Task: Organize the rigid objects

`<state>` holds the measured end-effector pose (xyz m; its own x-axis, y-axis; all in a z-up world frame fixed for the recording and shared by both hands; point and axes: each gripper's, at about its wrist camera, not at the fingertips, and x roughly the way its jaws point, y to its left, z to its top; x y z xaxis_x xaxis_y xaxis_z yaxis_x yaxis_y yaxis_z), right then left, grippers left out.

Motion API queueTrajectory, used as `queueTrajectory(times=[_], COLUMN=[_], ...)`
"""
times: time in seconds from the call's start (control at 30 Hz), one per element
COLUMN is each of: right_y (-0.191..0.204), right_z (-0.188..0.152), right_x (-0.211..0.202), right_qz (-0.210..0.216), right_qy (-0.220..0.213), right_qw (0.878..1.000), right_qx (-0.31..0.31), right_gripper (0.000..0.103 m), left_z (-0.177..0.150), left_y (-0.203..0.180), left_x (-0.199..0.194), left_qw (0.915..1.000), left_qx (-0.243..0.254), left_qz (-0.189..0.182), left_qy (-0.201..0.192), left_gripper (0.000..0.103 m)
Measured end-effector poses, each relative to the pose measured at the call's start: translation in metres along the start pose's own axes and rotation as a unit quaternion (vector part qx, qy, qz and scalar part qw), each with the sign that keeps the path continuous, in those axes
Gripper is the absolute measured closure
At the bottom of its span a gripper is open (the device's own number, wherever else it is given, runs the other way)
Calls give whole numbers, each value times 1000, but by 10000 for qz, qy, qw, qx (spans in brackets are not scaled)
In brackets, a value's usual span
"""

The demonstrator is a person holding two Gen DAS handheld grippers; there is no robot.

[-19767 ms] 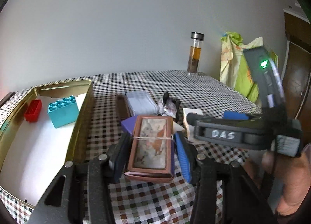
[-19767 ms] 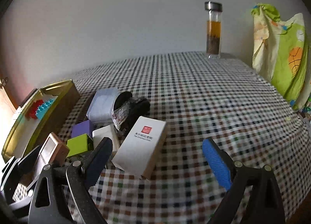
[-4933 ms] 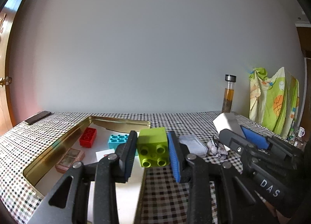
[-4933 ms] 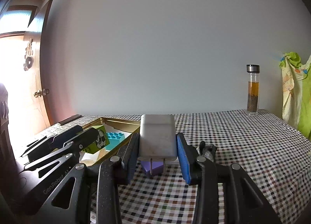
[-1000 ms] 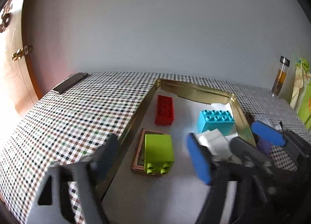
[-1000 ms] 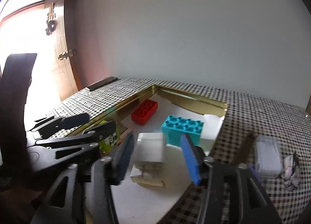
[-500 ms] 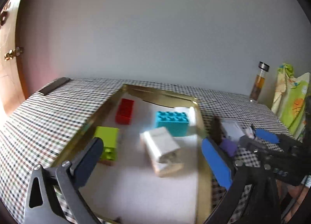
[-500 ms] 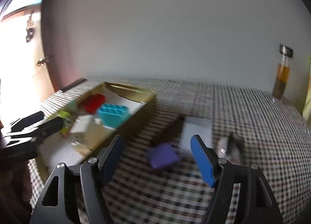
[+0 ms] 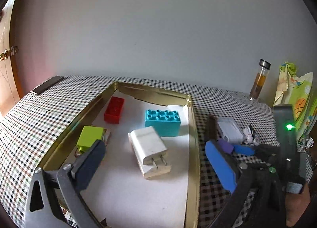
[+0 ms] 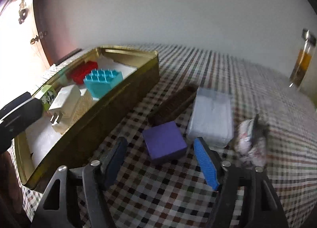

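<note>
White charger (image 9: 147,144) now lies released in the gold tray (image 9: 193,129) beside three bricks; left gripper (image 9: 156,161) gapes empty, right gripper (image 10: 159,161) narrows, open, around one purple block (image 10: 164,142).

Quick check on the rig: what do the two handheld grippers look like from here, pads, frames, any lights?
Left gripper: black triangular-cutout frames with silver screws, one dark pad, one ribbed blue pad. Right gripper: the same build and pad colours. Seen from the left wrist view, its dark body carries a lit green light.

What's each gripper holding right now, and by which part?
Nothing. Left gripper stands open above the gold tray; right gripper is open around the purple block, pads not touching.
</note>
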<state>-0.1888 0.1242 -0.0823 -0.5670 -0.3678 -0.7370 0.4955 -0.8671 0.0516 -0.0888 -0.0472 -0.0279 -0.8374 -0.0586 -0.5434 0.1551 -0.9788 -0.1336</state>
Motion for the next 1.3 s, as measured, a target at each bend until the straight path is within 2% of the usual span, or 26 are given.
queueTrajectory(times=[0.03,0.07,0.17,0.27,0.37,0.43,0.53,0.57,0.67,0.87,0.97,1.03,1.1,1.17,1.23,1.3], right_y=[-3,-6,-12,-17,-19,-26,-45,-53,-74,-90,-94,-96,-95,-96,-95,-95], right_z=[0,0,-1,-5,-14,-20,-25,-26,-28,-30,-31,-31,-32,-33,-33,-34], right_x=[4,5,4,-9,-29,-42,-57,-60,-64,-68,-67,-69,-69,-69,-70,-71], right_qz=[38,104,322,384,260,29,-309,-375,-432,-416,-373,-334,-374,-356,-390,-417], right_qy=[92,119,79,-182,-492,-714,-995,-1063,-1138,-1298,-1331,-1363,-1399,-1412,-1435,-1457], right_qw=[9999,9998,9990,9984,9978,9966,9928,9912,9881,9832,9815,9806,9794,9791,9787,9783], right_qx=[85,153,287,374,357,407,595,689,945,1218,1323,1369,1405,1422,1417,1410], right_gripper=[52,57,57,58,58,58,58,58,58,58,58,58,58,58,58,58], left_z=[0,1,2,3,5,5,4,4,5,6,7,7,4,3,2,3], left_y=[-2,-4,-12,-23,-39,-52,-79,-87,-106,-125,-124,-124,-125,-128,-128,-120], left_x=[-1,-1,-1,-2,-1,2,11,14,26,55,67,73,77,80,84,94], left_qw=[10000,10000,9999,9994,9986,9976,9940,9927,9884,9823,9831,9816,9830,9837,9841,9847], left_qx=[19,36,118,261,460,621,990,1083,1257,1382,1288,1227,1244,1346,1481,1427], left_qz=[-27,-59,-119,-204,-252,-305,-464,-529,-834,-1139,-1092,-1190,-1030,-873,-647,-495], left_qy=[-9,-14,-21,-55,-110,-100,-9,51,205,552,705,853,877,818,736,874], left_gripper=[1,1,1,1,1,5,20,23,23,25,25,25,22,15,15,14])
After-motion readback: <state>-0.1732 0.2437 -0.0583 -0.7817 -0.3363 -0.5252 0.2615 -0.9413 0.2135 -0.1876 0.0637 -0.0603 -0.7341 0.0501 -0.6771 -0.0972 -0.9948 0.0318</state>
